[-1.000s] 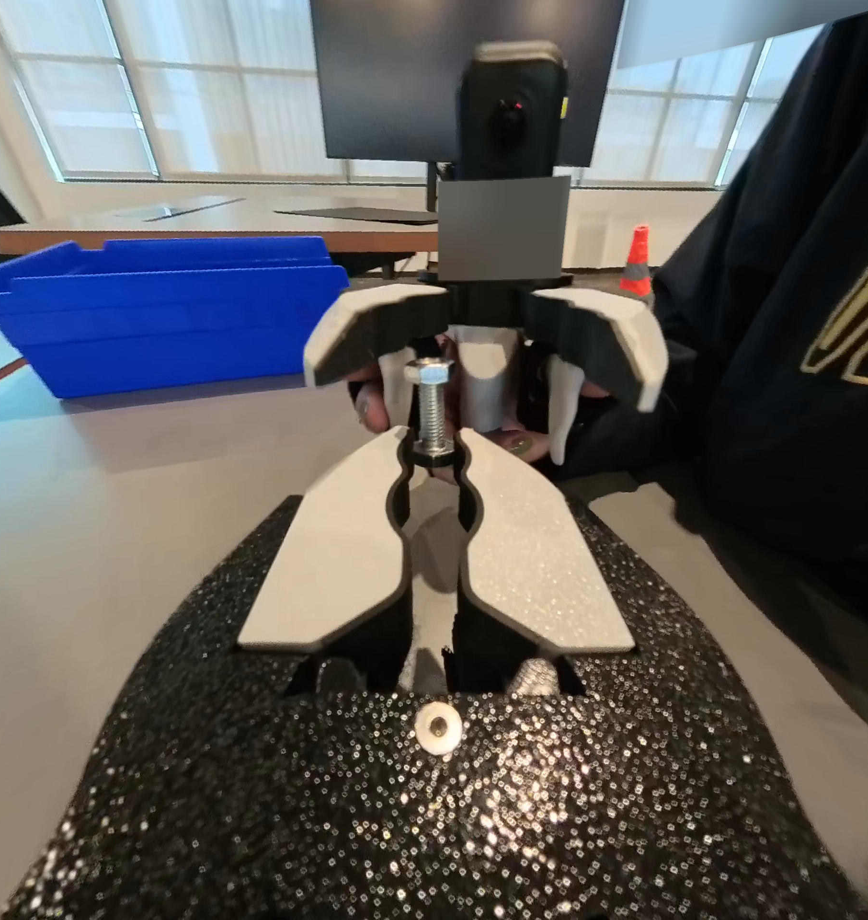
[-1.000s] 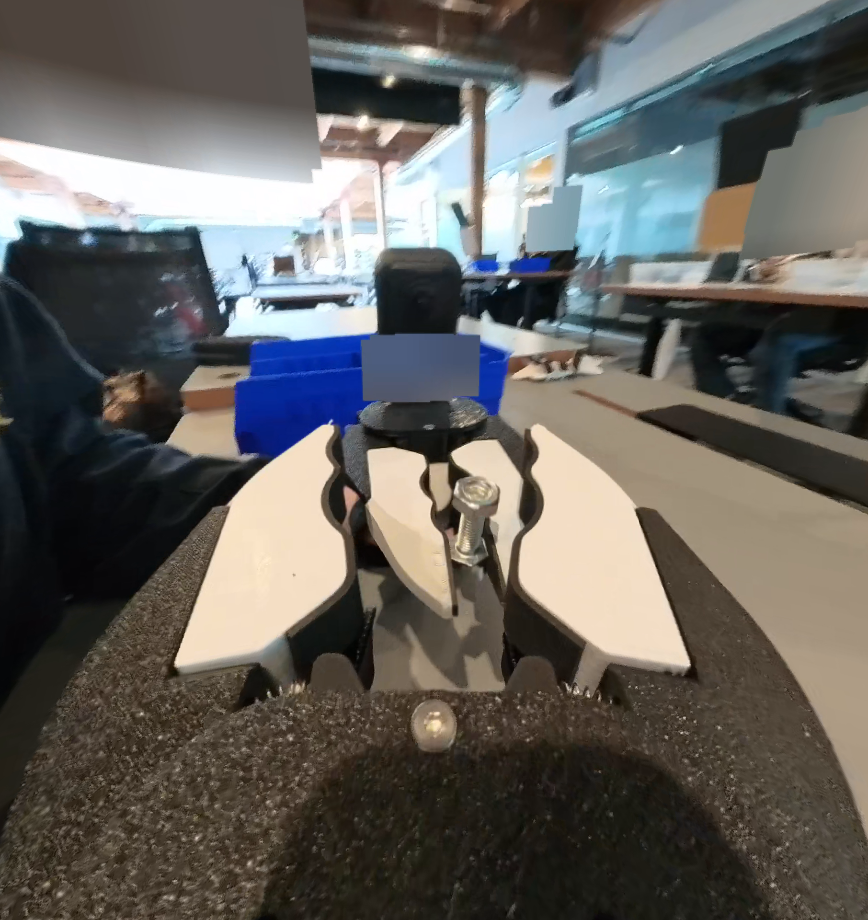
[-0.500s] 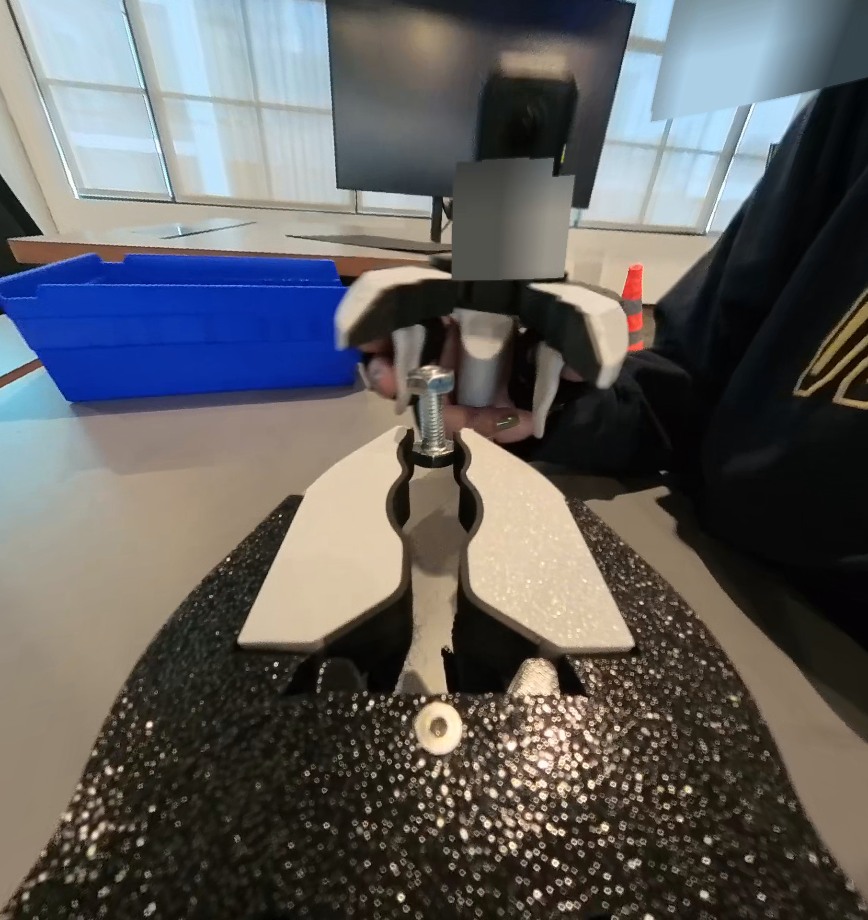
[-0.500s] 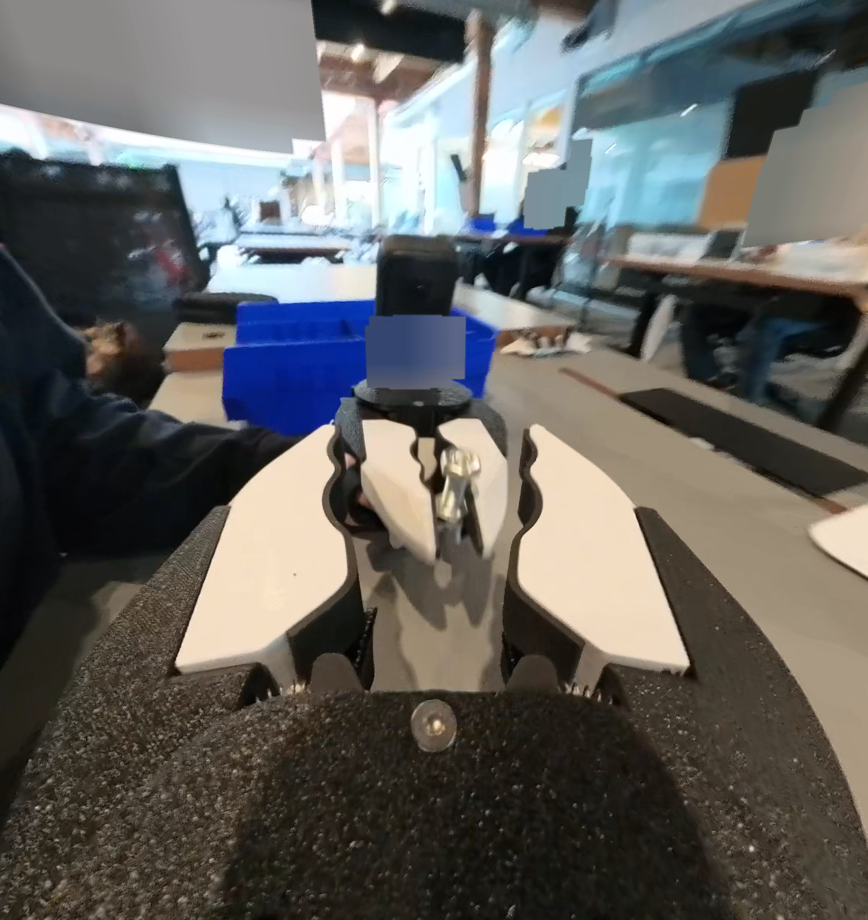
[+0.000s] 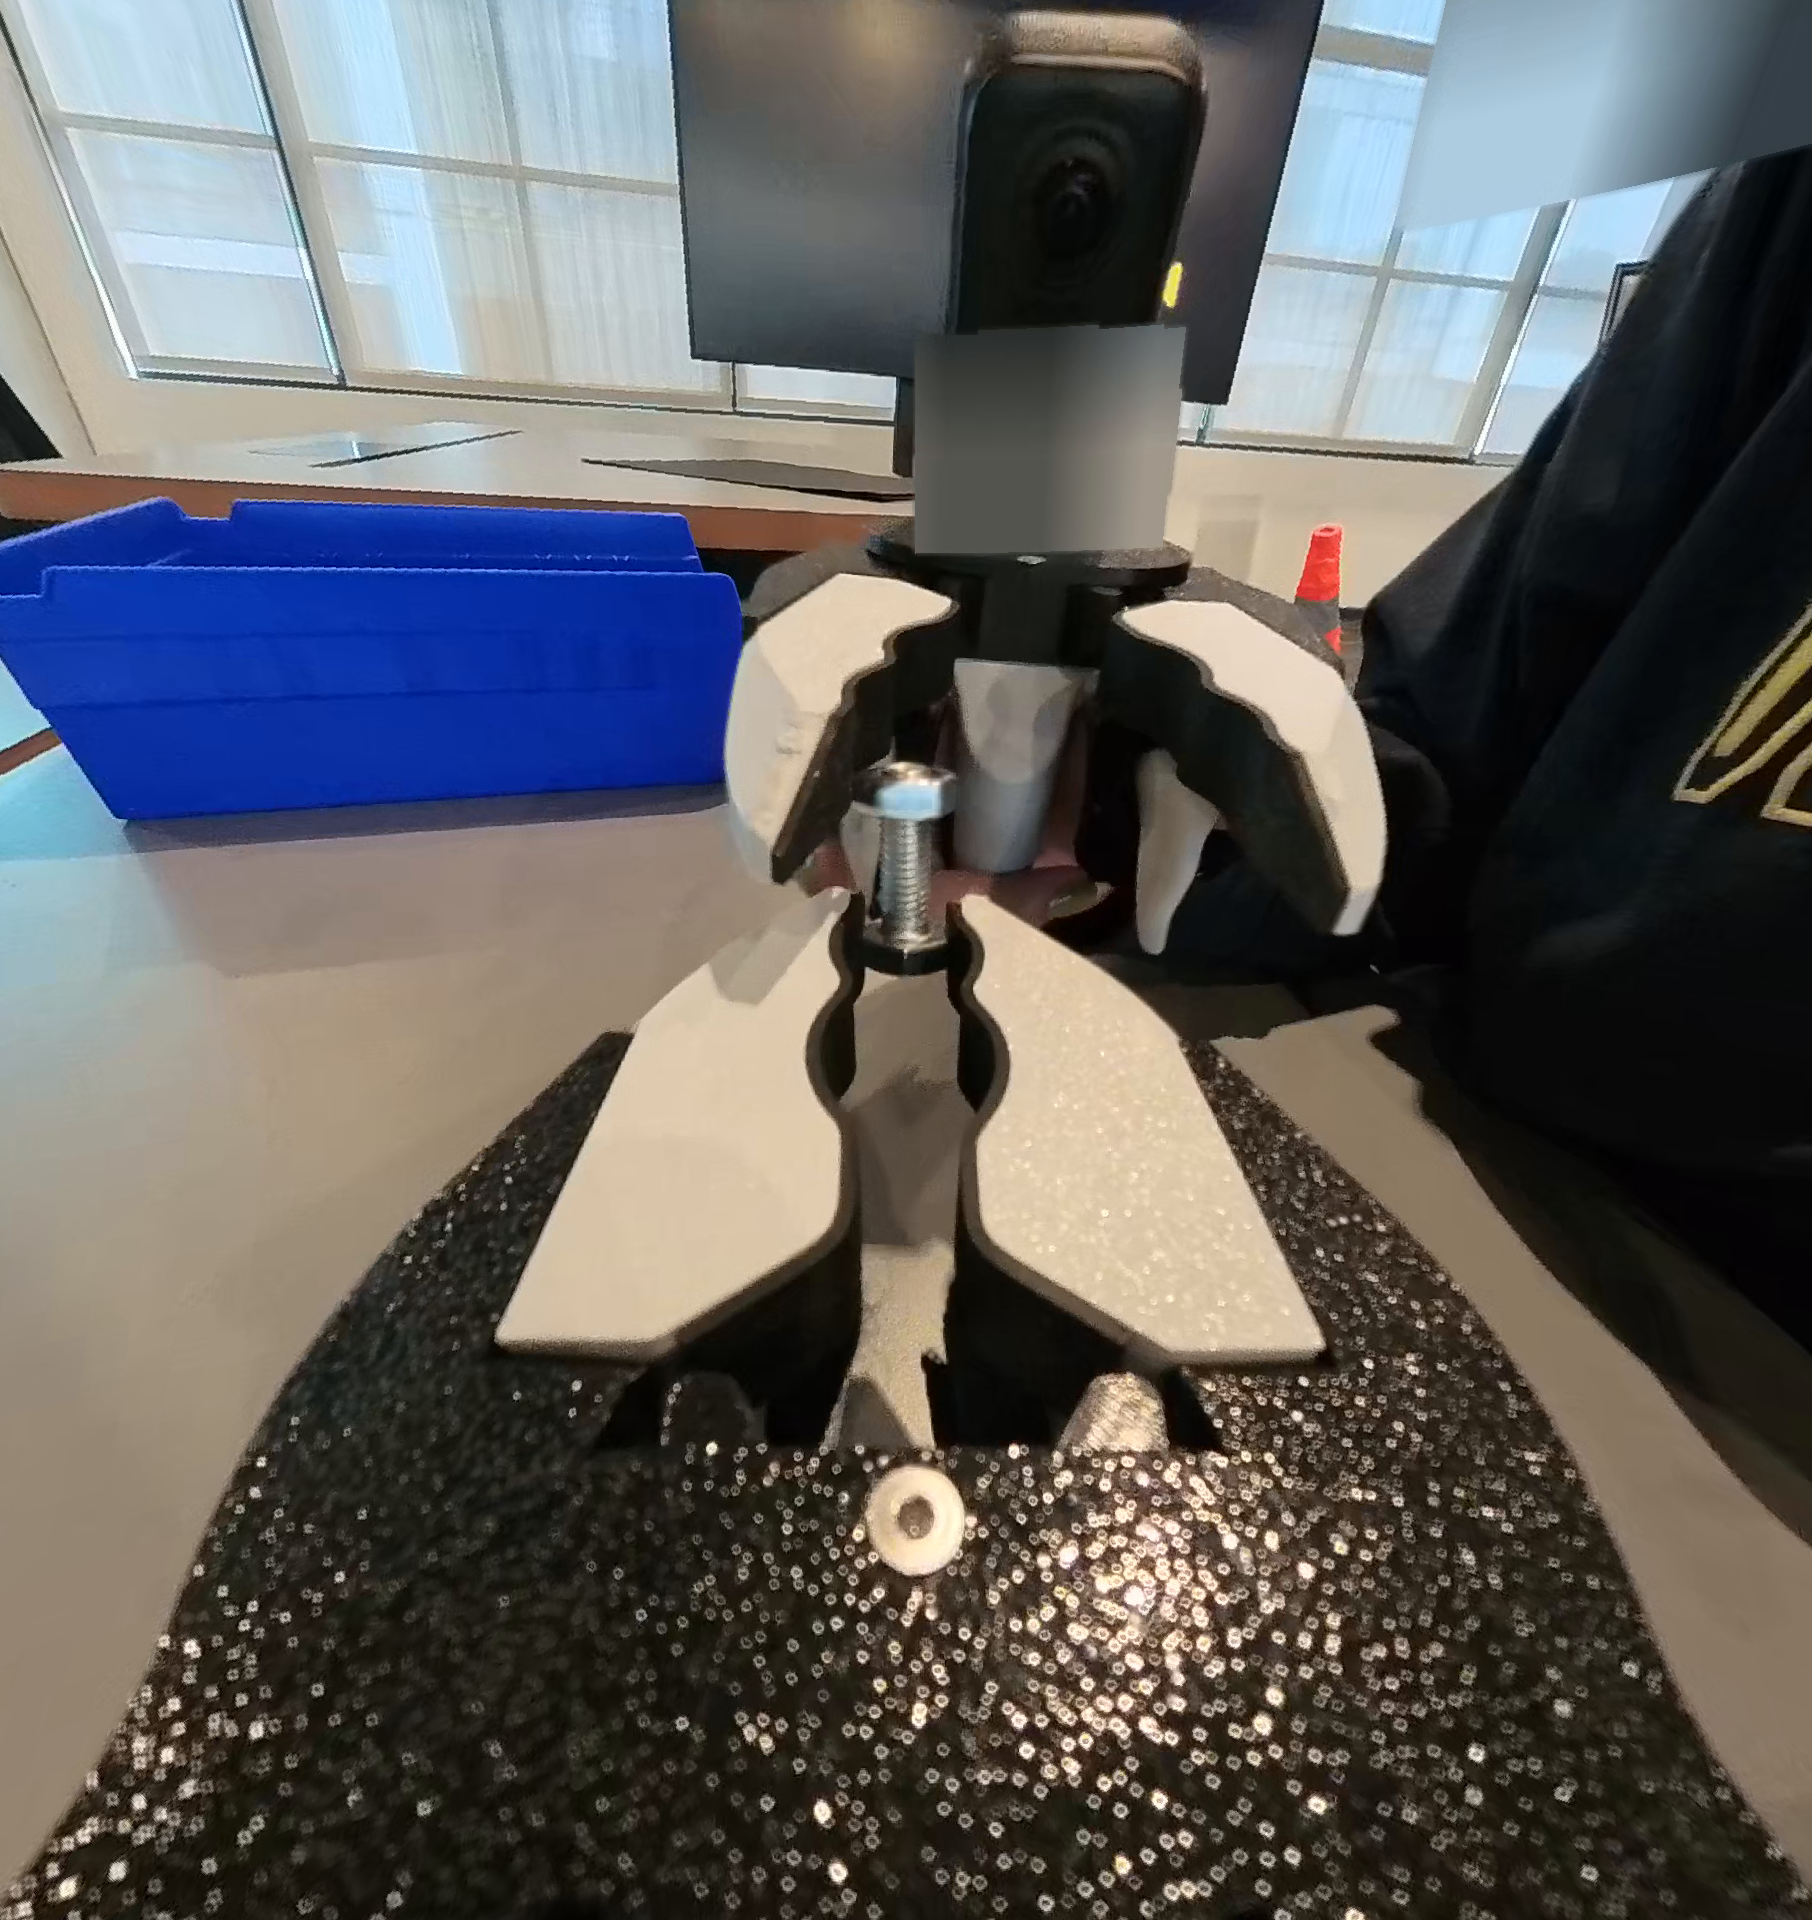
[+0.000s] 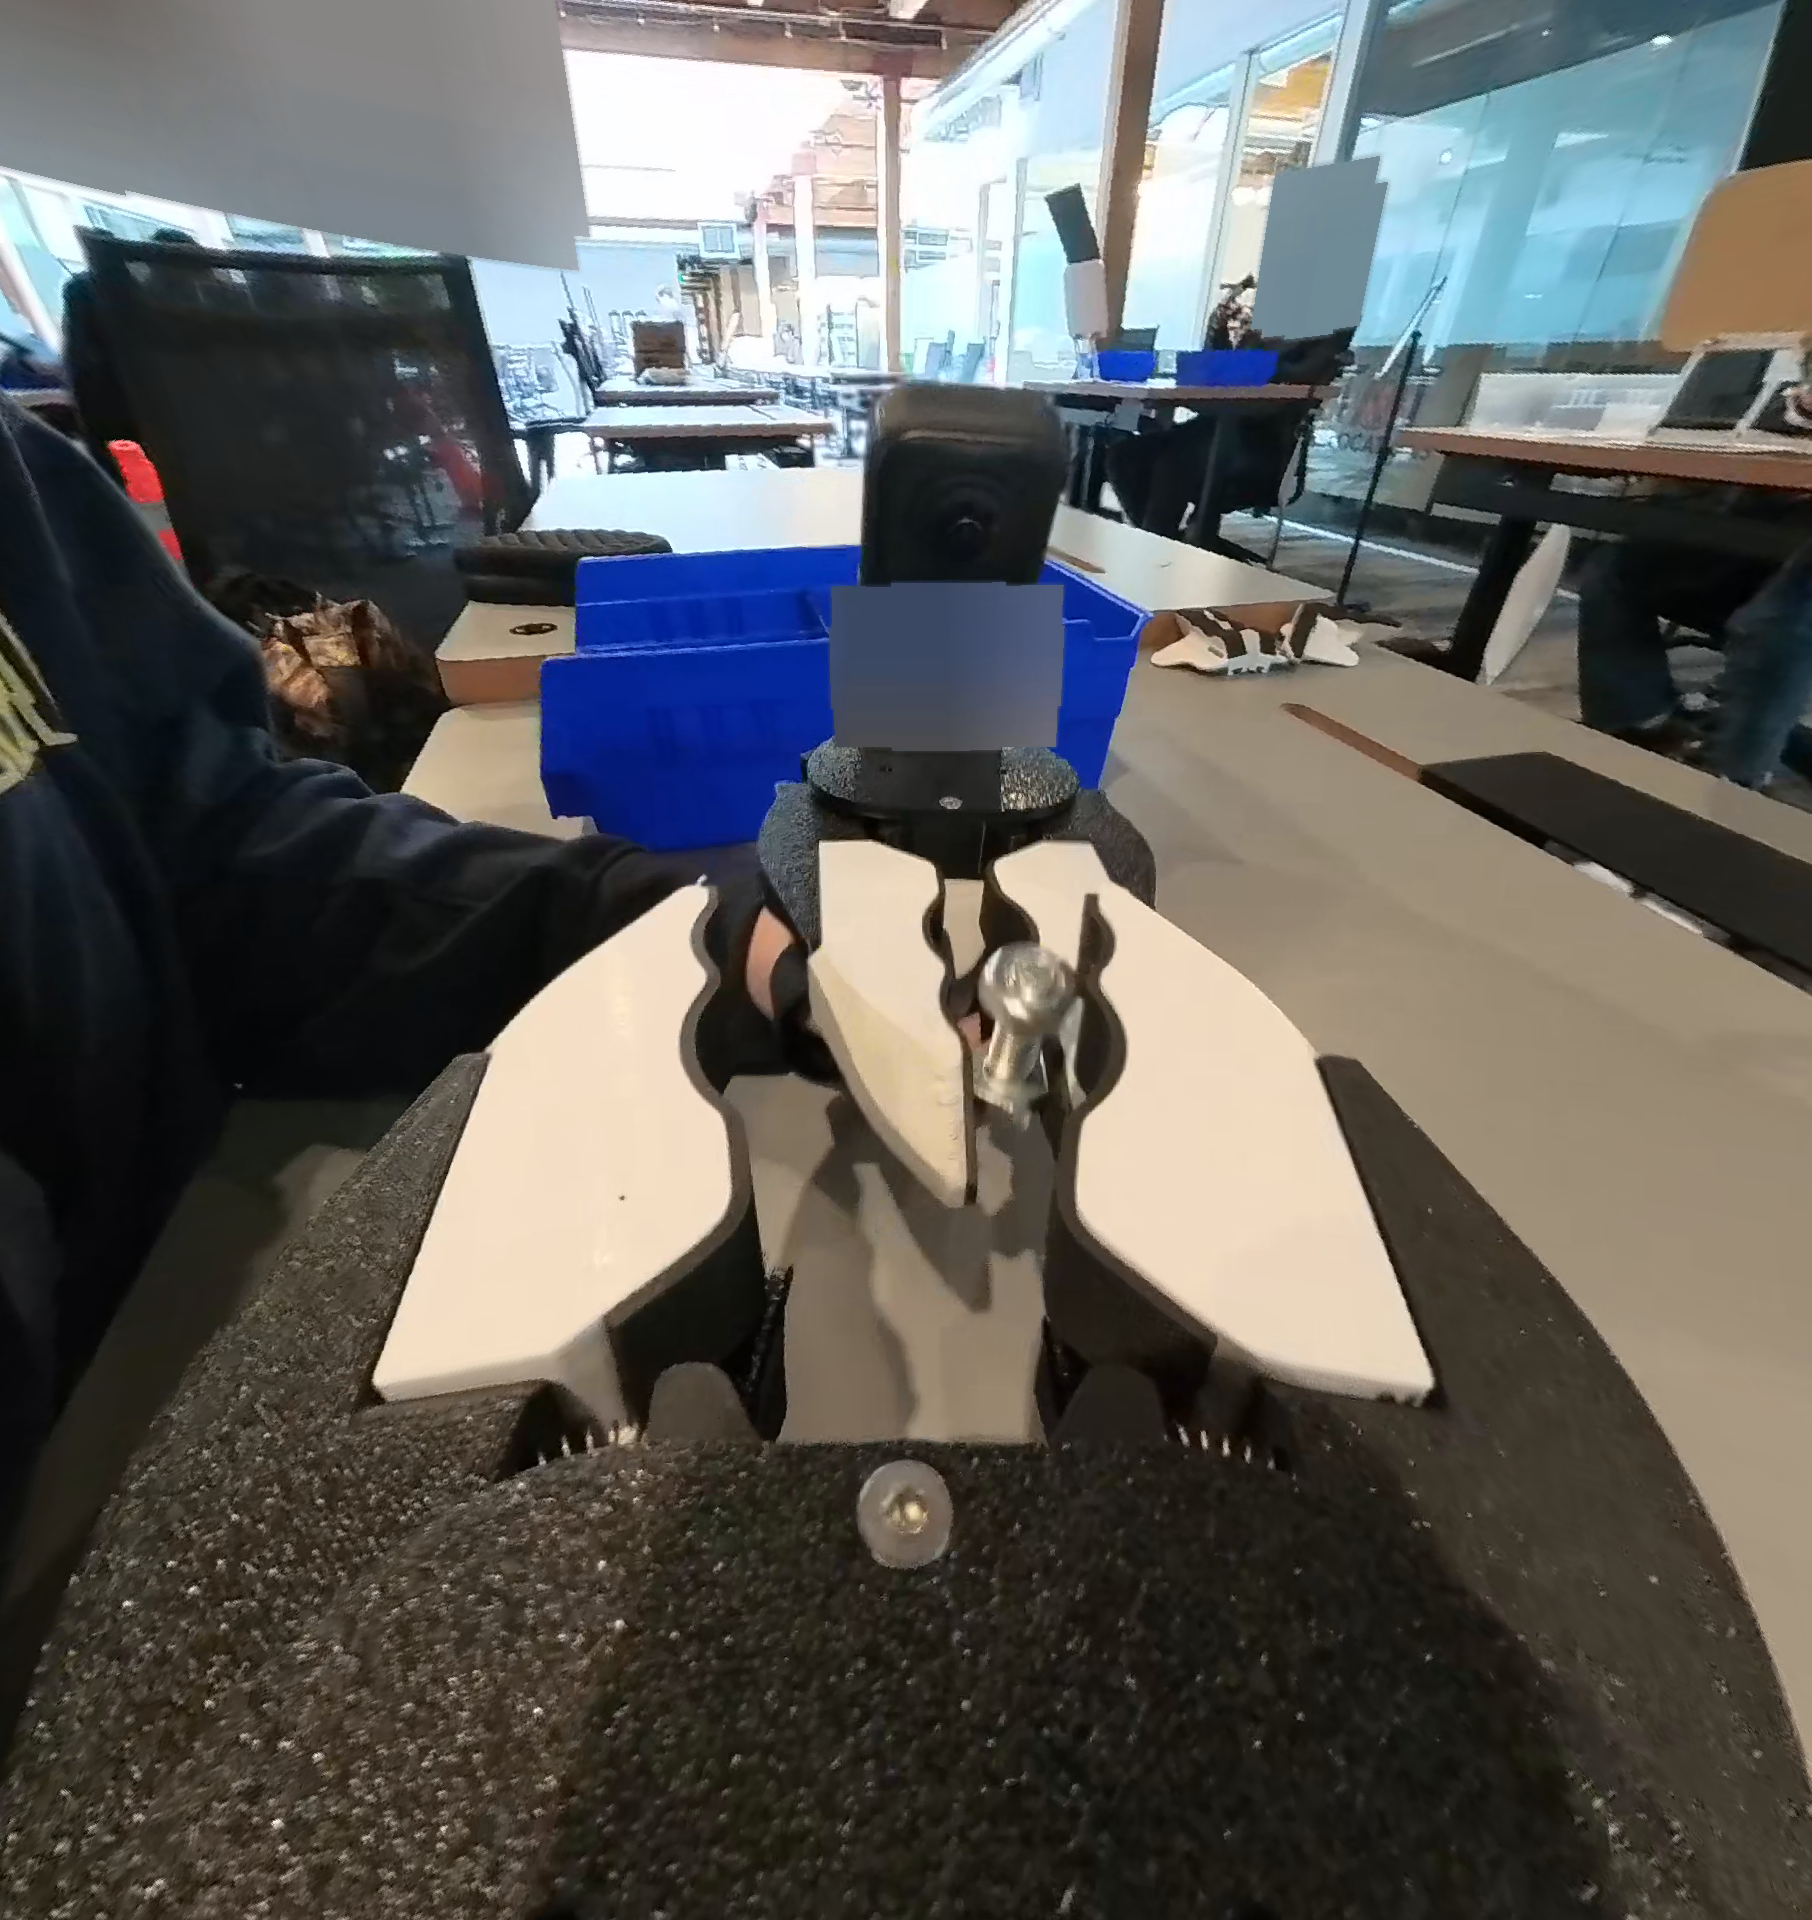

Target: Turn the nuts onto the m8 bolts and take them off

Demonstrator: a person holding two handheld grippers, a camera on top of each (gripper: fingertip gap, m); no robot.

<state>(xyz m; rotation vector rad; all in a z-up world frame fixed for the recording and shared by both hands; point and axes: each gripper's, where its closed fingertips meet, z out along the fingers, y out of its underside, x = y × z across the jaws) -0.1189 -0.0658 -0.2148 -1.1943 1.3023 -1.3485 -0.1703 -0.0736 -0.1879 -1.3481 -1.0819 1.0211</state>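
1. Between the tips of the left claw (image 5: 904, 940) stands a silver bolt (image 5: 904, 873), upright, hex head on top, thread showing below.
2. At its lower end a black nut (image 5: 904, 954) sits, and the left claw is clenched on this nut, above the grey worktop (image 5: 258, 1039).
3. Facing it, the right claw (image 6: 907, 997) is spread wide, one finger on each side of the bolt head, not pressing on it.
4. Behind stands a blue bin (image 5: 362, 675).

Grey table (image 5: 258, 1039), blue bin (image 5: 362, 675) on it
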